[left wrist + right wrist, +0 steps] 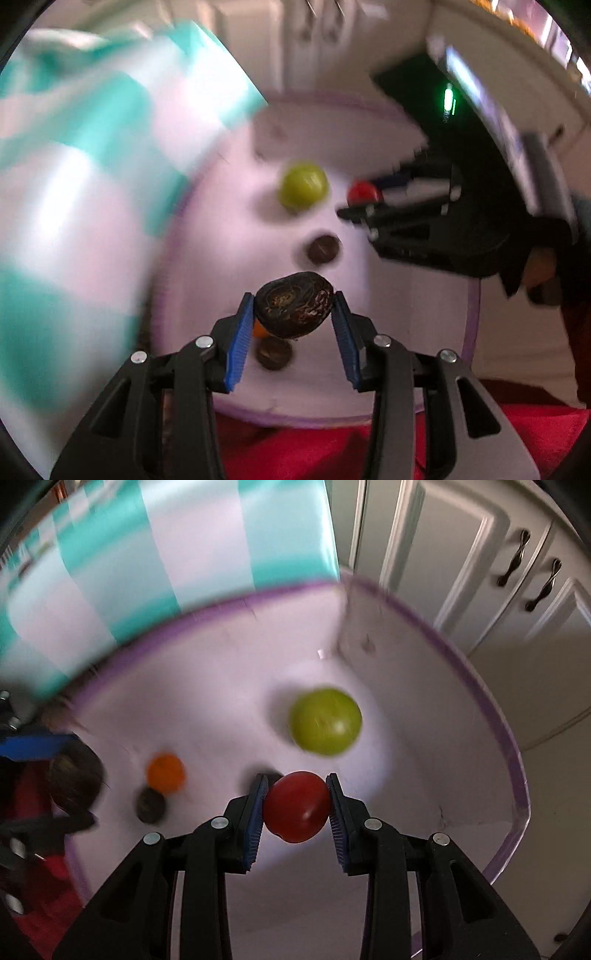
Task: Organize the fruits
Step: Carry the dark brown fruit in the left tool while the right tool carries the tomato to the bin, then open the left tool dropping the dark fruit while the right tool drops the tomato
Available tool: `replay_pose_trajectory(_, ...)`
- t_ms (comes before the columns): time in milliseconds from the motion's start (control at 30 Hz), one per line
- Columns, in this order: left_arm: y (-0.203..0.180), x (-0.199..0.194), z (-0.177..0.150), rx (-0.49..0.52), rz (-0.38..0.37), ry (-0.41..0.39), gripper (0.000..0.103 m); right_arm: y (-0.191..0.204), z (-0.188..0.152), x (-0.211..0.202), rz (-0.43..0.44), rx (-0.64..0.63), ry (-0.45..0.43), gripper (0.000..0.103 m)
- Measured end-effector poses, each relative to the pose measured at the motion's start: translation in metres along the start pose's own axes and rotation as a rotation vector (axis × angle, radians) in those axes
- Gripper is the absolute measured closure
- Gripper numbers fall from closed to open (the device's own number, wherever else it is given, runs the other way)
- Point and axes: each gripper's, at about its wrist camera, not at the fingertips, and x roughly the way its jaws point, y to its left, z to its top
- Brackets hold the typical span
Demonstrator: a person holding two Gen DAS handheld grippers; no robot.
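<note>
Left wrist view: my left claw (293, 312) is clamped on one dark brown wrinkled round fruit (293, 310), blue pads touching both of its sides. It hangs over the white bin with a purple rim (472, 317). Beyond the claw tips, loose on the bin floor, I count one green round fruit (303, 185) and one small dark brown fruit (324, 250). Under the held fruit: a second small dark fruit (274, 353) and a sliver of orange fruit (259, 329), mostly hidden behind the left pad. Ahead and right, my right claw (360, 201) carries one small red round fruit (363, 192), only its top visible.

Right wrist view: right claw (296, 806) pinches the red fruit (296, 806) between both pads, over the same bin (495, 701). Green fruit (325, 722) sits just beyond the tips, slightly right. Left of the claw: orange fruit (165, 772) touching a dark fruit (151, 805). Another dark shape peeks out behind the left pad, too hidden to identify. Left claw at the far left edge is cut off and blurred.

One teal-and-white checked fabric box (147, 572) stands behind the bin; motion blur smears it in both views. Red cloth (295, 454) lies below the bin.
</note>
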Motion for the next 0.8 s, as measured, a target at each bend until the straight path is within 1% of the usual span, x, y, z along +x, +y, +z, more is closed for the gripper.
replay_pose_trajectory(33, -0.002, 0.009, 0.002, 0.008, -0.012, 0.026, 0.061, -0.003, -0.002, 0.006, -0.018, -0.007, 0.021, 0.071)
replay_pose_trajectory(133, -0.006, 0.049, 0.005, 0.051, -0.038, 0.138, 0.061, -0.011, -0.009, 0.022, -0.066, -0.023, 0.091, 0.071)
replay_pose_trajectory(200, -0.007, 0.062, 0.003, 0.064, -0.042, 0.178, 0.061, -0.012, -0.015, 0.034, -0.080, -0.038, 0.147, 0.071)
replay_pose_trajectory(300, -0.010, 0.078, 0.001, 0.086, -0.048, 0.226, 0.061, -0.012, -0.022, 0.043, -0.083, -0.041, 0.184, 0.071)
replay_pose_trajectory(433, -0.013, 0.088, -0.003, 0.106, -0.050, 0.256, 0.060, -0.014, -0.023, 0.044, -0.078, -0.038, 0.194, 0.071)
replay_pose_trajectory(633, -0.015, 0.095, -0.003, 0.111, -0.040, 0.263, 0.059, -0.011, -0.021, 0.046, -0.082, -0.037, 0.213, 0.069)
replay_pose_trajectory(667, -0.017, 0.094, -0.002, 0.115, -0.038, 0.252, 0.058, -0.008, -0.020, 0.049, -0.081, -0.035, 0.218, 0.066)
replay_pose_trajectory(700, -0.019, 0.090, -0.002, 0.121, -0.035, 0.232, 0.052, -0.008, -0.018, 0.049, -0.078, -0.027, 0.222, 0.058)
replay_pose_trajectory(733, -0.020, 0.081, -0.002, 0.131, -0.026, 0.191, 0.043, -0.009, -0.016, 0.048, -0.066, -0.015, 0.221, 0.053)
replay_pose_trajectory(767, -0.023, 0.073, 0.000, 0.140, -0.014, 0.162, 0.040, -0.013, -0.016, 0.048, -0.056, -0.005, 0.219, 0.042)
replay_pose_trajectory(800, -0.026, 0.060, 0.000, 0.157, 0.011, 0.111, 0.037, -0.015, -0.014, 0.046, -0.053, 0.007, 0.215, 0.038)
